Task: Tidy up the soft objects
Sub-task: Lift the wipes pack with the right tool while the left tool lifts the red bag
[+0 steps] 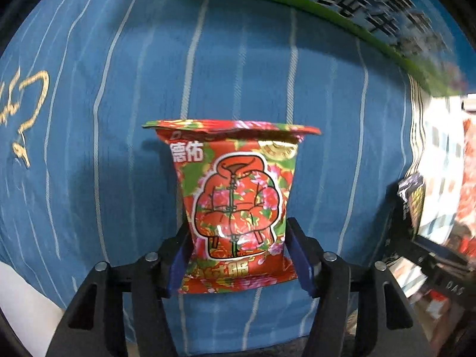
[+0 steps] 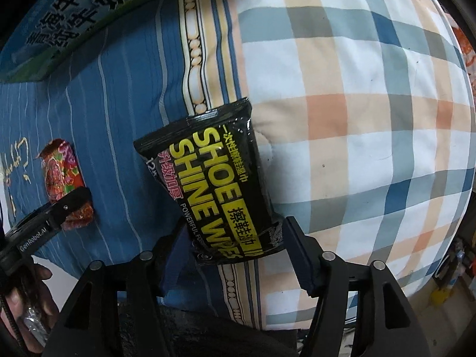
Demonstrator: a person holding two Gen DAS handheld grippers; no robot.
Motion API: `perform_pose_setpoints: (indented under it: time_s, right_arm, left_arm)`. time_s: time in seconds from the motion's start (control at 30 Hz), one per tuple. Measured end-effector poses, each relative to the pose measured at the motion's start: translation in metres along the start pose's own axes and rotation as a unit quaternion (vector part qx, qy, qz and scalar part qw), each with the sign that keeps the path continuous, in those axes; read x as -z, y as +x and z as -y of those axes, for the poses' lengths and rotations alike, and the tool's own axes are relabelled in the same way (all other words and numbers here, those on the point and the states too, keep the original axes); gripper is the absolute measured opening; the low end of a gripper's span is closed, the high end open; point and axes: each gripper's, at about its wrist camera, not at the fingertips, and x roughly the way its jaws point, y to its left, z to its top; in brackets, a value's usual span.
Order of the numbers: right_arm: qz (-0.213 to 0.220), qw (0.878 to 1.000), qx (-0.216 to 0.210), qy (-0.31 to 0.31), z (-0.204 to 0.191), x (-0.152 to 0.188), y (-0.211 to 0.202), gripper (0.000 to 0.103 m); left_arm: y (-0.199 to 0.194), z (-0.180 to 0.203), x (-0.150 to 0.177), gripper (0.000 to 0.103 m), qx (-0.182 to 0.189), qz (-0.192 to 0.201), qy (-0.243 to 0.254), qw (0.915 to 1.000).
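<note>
A red floral snack packet lies lengthwise on the blue striped sheet. My left gripper is shut on its near end, with the blue pads against both sides. In the right wrist view the same packet shows at the left under a black finger of the left gripper. A black "Shoe Shine Wipes" pack lies tilted at the seam between the sheet and a plaid pillow. My right gripper is shut on its lower end, its pads touching both edges.
A green and blue milk carton box stands at the far edge of the sheet. A person's hand holds the left gripper's handle. Clutter and dark boxes sit off the bed's right side.
</note>
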Motion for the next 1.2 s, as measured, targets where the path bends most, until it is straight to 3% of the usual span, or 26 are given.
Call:
perform_pose_setpoints:
  time_s: [0.13, 0.23, 0.3, 0.37, 0.6, 0.8, 0.9, 0.93, 1.03, 1.2]
  right_arm:
    - [0.009, 1.0, 0.004, -0.003, 0.002, 0.0, -0.002, 0.068]
    - [0.013, 1.0, 0.023, -0.005, 0.001, 0.0, 0.005, 0.066]
    - [0.019, 1.0, 0.025, 0.001, -0.004, 0.002, 0.002, 0.06]
    - [0.018, 1.0, 0.023, 0.002, -0.02, 0.001, 0.002, 0.057]
    - [0.0, 1.0, 0.016, 0.006, -0.03, -0.002, 0.011, 0.059]
    - [-0.004, 0.998, 0.064, -0.014, -0.041, -0.013, 0.027, 0.062]
    - [-0.005, 0.997, 0.07, -0.016, -0.048, -0.014, 0.025, 0.057]
    - [-0.003, 0.997, 0.07, -0.017, -0.053, -0.012, 0.025, 0.053]
    - [0.003, 0.997, 0.075, -0.033, -0.076, -0.01, 0.019, 0.047]
    - [0.032, 0.996, 0.062, -0.052, -0.092, 0.009, -0.01, 0.045]
  left_arm:
    - [-0.003, -0.02, -0.021, 0.058, -0.001, 0.002, -0.018, 0.9998]
    - [-0.005, -0.01, -0.044, 0.057, -0.024, 0.009, -0.009, 0.9996]
    - [-0.006, 0.0, -0.048, 0.046, -0.041, 0.016, -0.003, 0.999]
    - [-0.01, 0.014, -0.048, 0.045, -0.049, 0.02, 0.004, 0.9986]
    - [0.005, 0.035, -0.04, 0.048, -0.081, 0.023, 0.026, 0.9961]
    - [0.004, 0.039, -0.041, 0.048, -0.077, 0.023, 0.027, 0.9964]
    - [0.0, 0.034, -0.039, 0.045, -0.074, 0.025, 0.029, 0.9965]
    - [-0.017, 0.031, -0.023, 0.045, -0.075, 0.026, 0.032, 0.9963]
    - [-0.034, 0.041, -0.014, 0.044, -0.082, 0.033, 0.044, 0.9951]
    - [-0.074, 0.066, -0.003, 0.044, -0.085, 0.075, 0.068, 0.9912]
